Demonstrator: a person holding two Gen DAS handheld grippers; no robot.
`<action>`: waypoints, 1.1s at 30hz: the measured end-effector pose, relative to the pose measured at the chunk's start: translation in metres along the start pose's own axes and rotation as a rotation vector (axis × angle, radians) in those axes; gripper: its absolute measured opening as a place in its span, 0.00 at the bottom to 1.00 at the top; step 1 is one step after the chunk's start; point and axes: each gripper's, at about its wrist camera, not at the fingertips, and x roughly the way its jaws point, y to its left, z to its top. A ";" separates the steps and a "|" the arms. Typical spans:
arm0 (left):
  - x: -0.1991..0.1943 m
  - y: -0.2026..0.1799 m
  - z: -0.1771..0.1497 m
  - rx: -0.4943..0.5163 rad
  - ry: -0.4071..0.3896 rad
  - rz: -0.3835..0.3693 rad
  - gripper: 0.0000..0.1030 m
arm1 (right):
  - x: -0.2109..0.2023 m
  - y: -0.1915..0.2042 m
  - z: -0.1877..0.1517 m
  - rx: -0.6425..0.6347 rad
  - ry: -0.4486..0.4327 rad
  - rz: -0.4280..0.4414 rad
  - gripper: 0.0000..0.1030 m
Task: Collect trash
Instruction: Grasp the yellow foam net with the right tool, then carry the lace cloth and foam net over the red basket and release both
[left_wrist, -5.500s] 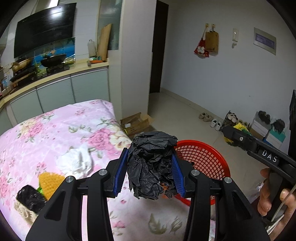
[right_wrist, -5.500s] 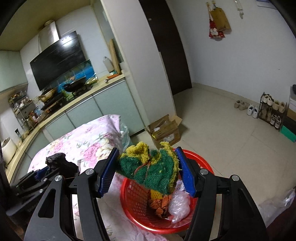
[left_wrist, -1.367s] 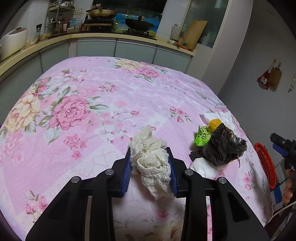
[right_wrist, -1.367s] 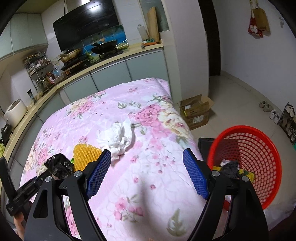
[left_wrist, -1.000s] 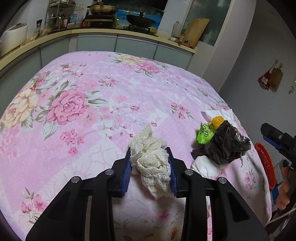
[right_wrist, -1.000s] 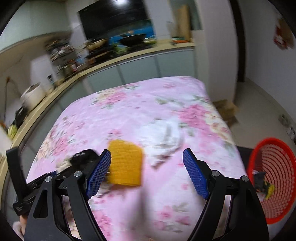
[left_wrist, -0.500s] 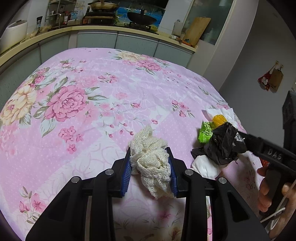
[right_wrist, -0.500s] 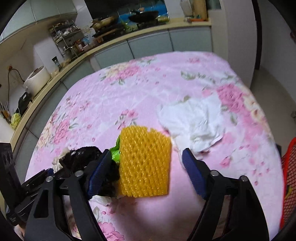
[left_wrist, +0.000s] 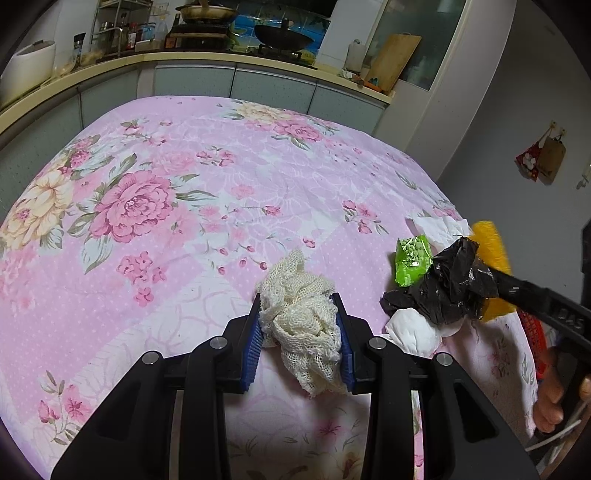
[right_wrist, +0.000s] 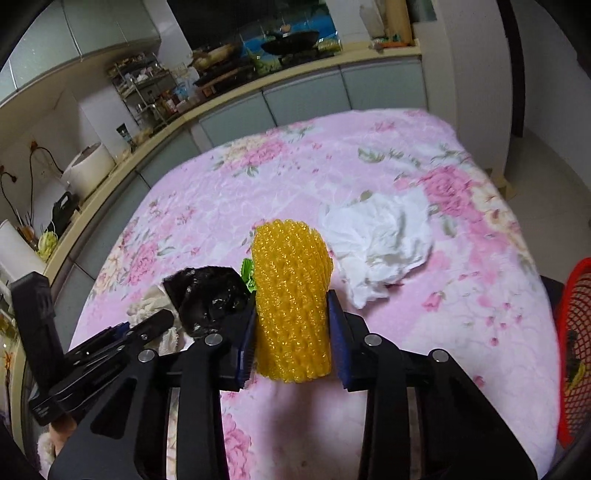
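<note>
My left gripper (left_wrist: 300, 325) is shut on a cream mesh rag (left_wrist: 301, 321) just above the pink floral cloth (left_wrist: 184, 206). My right gripper (right_wrist: 291, 332) is shut on a yellow foam net sleeve (right_wrist: 291, 299); it also shows in the left wrist view (left_wrist: 491, 247). Beside it lie a crumpled black bag (left_wrist: 447, 291), a green snack wrapper (left_wrist: 412, 260) and white tissue (left_wrist: 413, 330). A larger crumpled white tissue (right_wrist: 384, 236) lies to the right. The red mesh basket (right_wrist: 572, 343) stands off the cloth's right edge.
A kitchen counter (left_wrist: 221, 59) with wok, pots and a rice cooker runs behind the table. A grey wall (left_wrist: 517, 110) with hanging bags is at the right. The left gripper's body (right_wrist: 92, 354) sits close at the left of the right wrist view.
My right gripper has closed on the yellow foam net sleeve, which was between open jaws half a second ago. The left gripper still holds the cream rag in place.
</note>
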 end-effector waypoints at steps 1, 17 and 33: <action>-0.001 0.000 0.000 0.000 -0.002 0.001 0.32 | -0.006 0.000 0.000 -0.004 -0.015 -0.002 0.33; -0.032 -0.010 0.010 0.009 -0.094 0.006 0.32 | -0.071 -0.027 0.004 0.010 -0.160 -0.062 0.33; -0.069 -0.047 0.025 0.091 -0.194 -0.015 0.32 | -0.112 -0.043 0.005 0.012 -0.252 -0.091 0.33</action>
